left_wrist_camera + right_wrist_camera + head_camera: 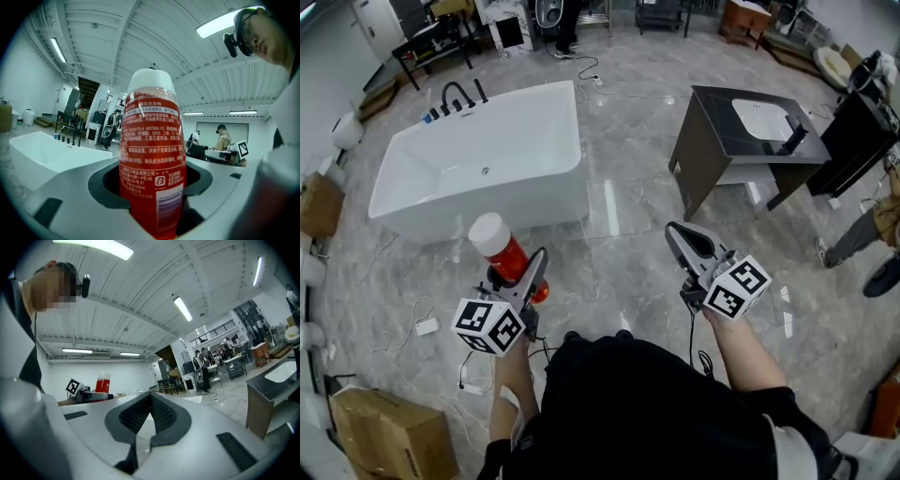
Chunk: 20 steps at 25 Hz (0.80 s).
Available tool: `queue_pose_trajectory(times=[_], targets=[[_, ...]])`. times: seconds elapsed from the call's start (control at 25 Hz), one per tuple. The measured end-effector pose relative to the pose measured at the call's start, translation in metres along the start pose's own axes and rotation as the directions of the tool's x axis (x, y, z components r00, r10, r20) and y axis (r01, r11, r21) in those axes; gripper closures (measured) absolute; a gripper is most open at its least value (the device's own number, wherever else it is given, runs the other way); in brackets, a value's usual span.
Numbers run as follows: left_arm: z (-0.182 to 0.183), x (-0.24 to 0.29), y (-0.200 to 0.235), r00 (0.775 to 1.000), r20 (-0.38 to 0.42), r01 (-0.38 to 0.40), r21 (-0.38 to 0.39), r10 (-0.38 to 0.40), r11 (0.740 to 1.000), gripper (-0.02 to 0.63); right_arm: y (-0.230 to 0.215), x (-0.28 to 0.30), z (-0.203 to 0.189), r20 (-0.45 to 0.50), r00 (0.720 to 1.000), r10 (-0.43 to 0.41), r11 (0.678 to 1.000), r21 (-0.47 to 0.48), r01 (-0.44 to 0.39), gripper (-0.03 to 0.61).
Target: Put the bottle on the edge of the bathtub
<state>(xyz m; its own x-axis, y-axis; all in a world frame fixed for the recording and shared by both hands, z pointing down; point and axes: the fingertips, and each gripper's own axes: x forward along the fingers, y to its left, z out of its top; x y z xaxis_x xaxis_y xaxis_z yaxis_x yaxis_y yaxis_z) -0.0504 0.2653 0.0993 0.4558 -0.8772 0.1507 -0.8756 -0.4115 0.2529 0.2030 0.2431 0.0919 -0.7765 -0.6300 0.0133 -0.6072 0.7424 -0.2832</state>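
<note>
A red bottle [501,249] with a white cap stands upright in my left gripper [522,277], whose jaws are shut on its lower body. Up close in the left gripper view the bottle [151,159] fills the middle, its printed label facing me. The white bathtub [441,187] lies ahead and to the left on the floor, well beyond the bottle, and shows as a white rim [42,152] at that view's left. My right gripper [682,242] is held to the right, shut and empty. Its own view shows the jaws [149,416] closed together and the bottle [102,382] far off.
A dark vanity with a white basin [748,136] stands ahead on the right. Black taps [455,97] sit at the tub's far end. Cardboard boxes [389,433] lie at the left, cables [422,323] trail on the marble floor, and a person's legs [862,246] show at the right edge.
</note>
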Motion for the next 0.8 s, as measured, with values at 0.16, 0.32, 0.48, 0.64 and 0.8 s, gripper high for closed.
queue_pose_trajectory(times=[0.16,0.32,0.48,0.64,0.8], targets=[[-0.008,0.009,-0.014,1.0,-0.01,-0.004,-0.02,0.004,1.0,0.322,-0.008,-0.006,-0.009,-0.03,0.999,0.031,0.999,0.028,-0.03,0.551],[-0.016,0.017,-0.016,1.0,-0.028,-0.005,-0.029,0.004,1.0,0.322,-0.014,0.001,-0.014,-0.046,0.997,0.054,0.998,0.046,-0.052,0.551],[-0.016,0.027,-0.004,1.0,-0.024,-0.006,-0.033,0.005,0.999,0.322,-0.02,0.019,-0.013,-0.053,0.996,0.068,0.997,0.049,-0.065,0.551],[-0.018,0.042,0.018,1.0,-0.026,-0.004,-0.051,0.003,0.999,0.322,-0.027,0.045,-0.014,-0.074,0.994,0.083,0.996,0.046,-0.08,0.551],[-0.016,0.065,0.051,0.999,-0.039,0.013,-0.062,-0.016,0.998,0.322,-0.042,0.079,-0.013,-0.082,0.995,0.064,0.997,0.054,-0.06,0.551]])
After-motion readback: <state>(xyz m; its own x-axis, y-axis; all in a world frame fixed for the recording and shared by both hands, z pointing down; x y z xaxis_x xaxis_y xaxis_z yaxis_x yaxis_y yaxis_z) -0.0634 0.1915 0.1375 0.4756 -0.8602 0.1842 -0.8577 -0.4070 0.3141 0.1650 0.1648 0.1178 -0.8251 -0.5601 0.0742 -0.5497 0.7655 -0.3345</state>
